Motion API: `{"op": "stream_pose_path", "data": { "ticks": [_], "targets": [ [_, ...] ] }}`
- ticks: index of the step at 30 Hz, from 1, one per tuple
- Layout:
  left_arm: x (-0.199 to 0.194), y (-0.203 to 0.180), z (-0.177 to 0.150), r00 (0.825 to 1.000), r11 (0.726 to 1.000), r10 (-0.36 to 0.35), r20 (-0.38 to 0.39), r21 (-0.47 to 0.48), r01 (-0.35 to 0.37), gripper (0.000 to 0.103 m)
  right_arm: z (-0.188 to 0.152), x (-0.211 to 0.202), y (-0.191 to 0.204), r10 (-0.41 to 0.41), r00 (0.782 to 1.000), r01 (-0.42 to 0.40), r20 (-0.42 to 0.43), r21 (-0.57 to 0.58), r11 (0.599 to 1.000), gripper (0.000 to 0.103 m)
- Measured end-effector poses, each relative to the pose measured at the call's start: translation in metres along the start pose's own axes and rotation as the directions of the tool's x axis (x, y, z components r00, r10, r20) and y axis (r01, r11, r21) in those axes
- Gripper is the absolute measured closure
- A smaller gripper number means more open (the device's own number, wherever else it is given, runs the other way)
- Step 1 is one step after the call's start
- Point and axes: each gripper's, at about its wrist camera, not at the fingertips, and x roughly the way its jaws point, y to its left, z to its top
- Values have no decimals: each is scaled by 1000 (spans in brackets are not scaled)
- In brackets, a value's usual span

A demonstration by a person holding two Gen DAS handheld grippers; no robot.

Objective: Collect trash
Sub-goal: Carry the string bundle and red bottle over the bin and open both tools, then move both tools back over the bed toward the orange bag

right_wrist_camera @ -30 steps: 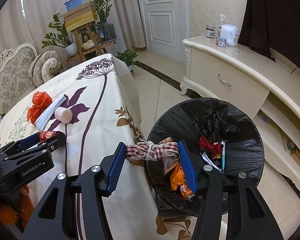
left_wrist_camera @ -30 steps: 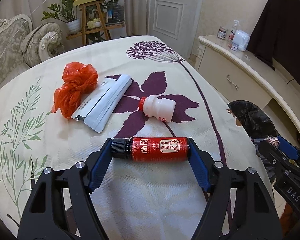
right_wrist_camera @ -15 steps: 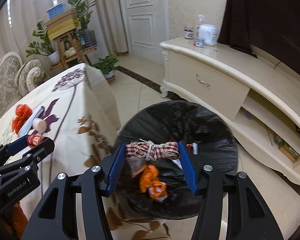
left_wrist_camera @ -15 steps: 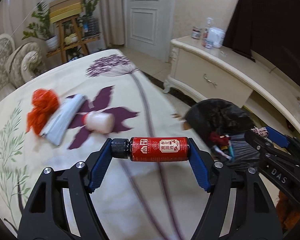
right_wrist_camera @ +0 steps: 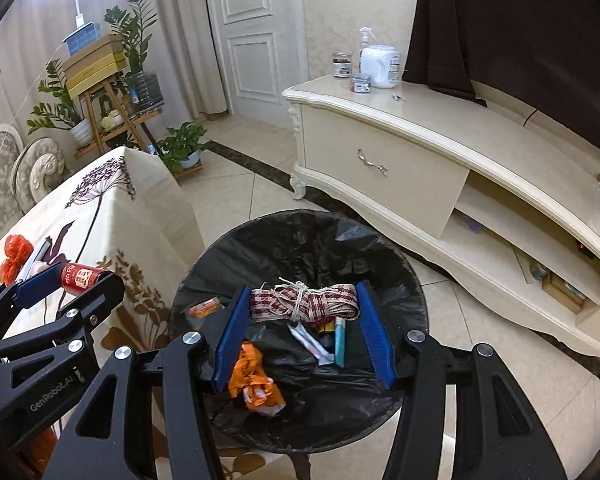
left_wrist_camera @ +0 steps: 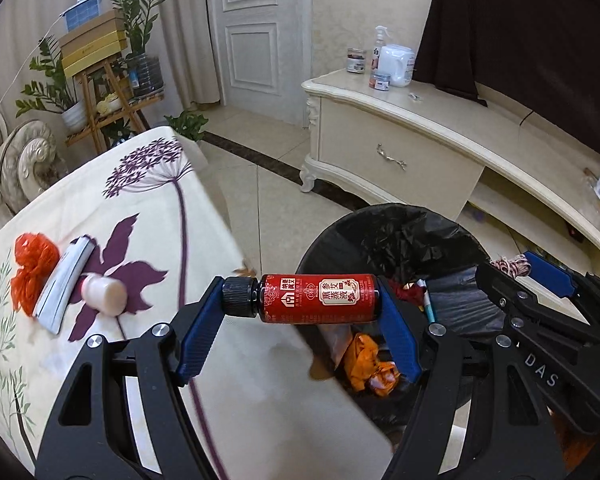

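The left hand-held gripper (left_wrist_camera: 302, 304) grasped a small red glass bottle with a black screw cap (left_wrist_camera: 308, 299) end to end, level, at the edge of the bench with the flowered cream cloth (left_wrist_camera: 148, 208), beside the round bin lined with a black plastic bag (right_wrist_camera: 300, 240). The right hand-held gripper (right_wrist_camera: 304, 312) clenched a checked red-and-white ribbon bundle tied with string (right_wrist_camera: 304, 302) over the bin. On the bench lay a crumpled orange plastic bag (left_wrist_camera: 32, 272), a flat white pouch (left_wrist_camera: 62, 294) and a little white bottle (left_wrist_camera: 104, 292).
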Motion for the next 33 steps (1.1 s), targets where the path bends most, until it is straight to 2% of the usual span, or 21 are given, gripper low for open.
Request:
{"op": "stream_pose_path", "data": {
  "ticks": [10,15,19,27,33],
  "targets": [
    [10,-20,11,1000,1000,-2,-1,23,2,31,4,6,-10,-9,1000,9,8,26,1000,47],
    [11,-19,9,1000,1000,8,-6,19,-8,23,4,5,-15,-27,1000,26,15,41,999,39],
    [11,-14,8,1000,1000,15,-14,8,-15,20,3,3,-17,-38,999,37,15,44,998,39],
    [-4,16,2,998,997,59,10,-48,-59,19,3,-2,-2,-24,999,23,25,28,999,38],
    [-22,56,-9,991,987,127,31,-101,-124,19,4,-2,38,41,999,-40,26,-21,999,38]
  ]
}}
